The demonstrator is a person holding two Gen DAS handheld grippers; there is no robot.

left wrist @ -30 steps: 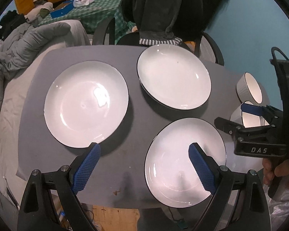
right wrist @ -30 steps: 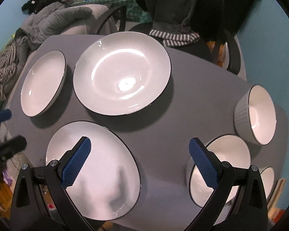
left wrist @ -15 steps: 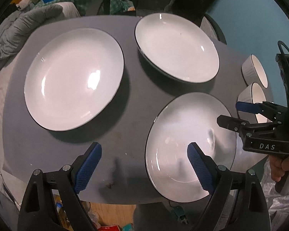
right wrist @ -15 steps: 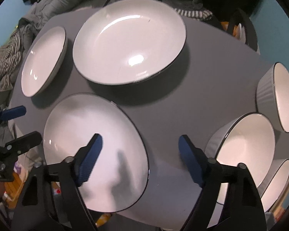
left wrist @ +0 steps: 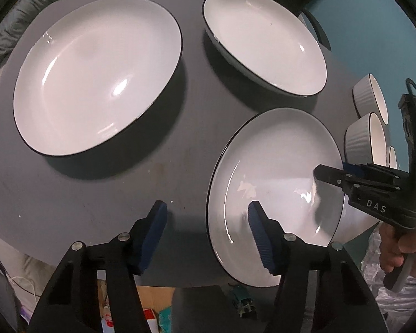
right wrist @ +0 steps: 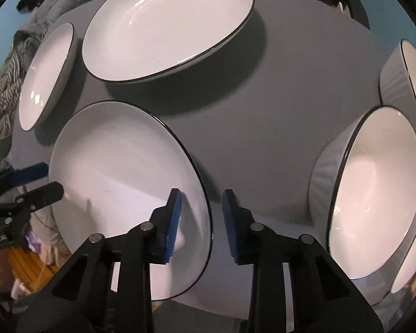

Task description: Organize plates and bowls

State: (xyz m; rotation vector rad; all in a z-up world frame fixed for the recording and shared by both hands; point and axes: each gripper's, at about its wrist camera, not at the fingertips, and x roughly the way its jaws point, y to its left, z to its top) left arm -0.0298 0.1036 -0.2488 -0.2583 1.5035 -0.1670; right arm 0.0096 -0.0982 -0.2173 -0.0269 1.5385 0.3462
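Note:
Three white black-rimmed plates lie on the grey table (left wrist: 166,166). My left gripper (left wrist: 208,233) straddles the left rim of the nearest plate (left wrist: 274,166), one blue pad inside it and one over the table. Its jaws are closing, with the pads clear of the rim. In the right wrist view, my right gripper (right wrist: 202,222) straddles the right rim of the same plate (right wrist: 119,172). Its jaws are closing too, with a narrow gap and no pad touching. Each gripper also shows in the other's view: the right gripper (left wrist: 332,170) and the left gripper (right wrist: 41,181).
A second plate (left wrist: 97,75) lies at the left and a third plate (left wrist: 263,41) at the back. Three ribbed white bowls stand at the table's right edge: one (right wrist: 374,188) close to my right gripper, another (right wrist: 413,75) behind it and one (right wrist: 410,272) nearer. Clothes lie beyond the table's left side.
Both grippers have sunk toward the nearest plate and tipped further down. Their jaws have narrowed from wide open, the right more than the left, and now stand astride the plate's opposite rims.

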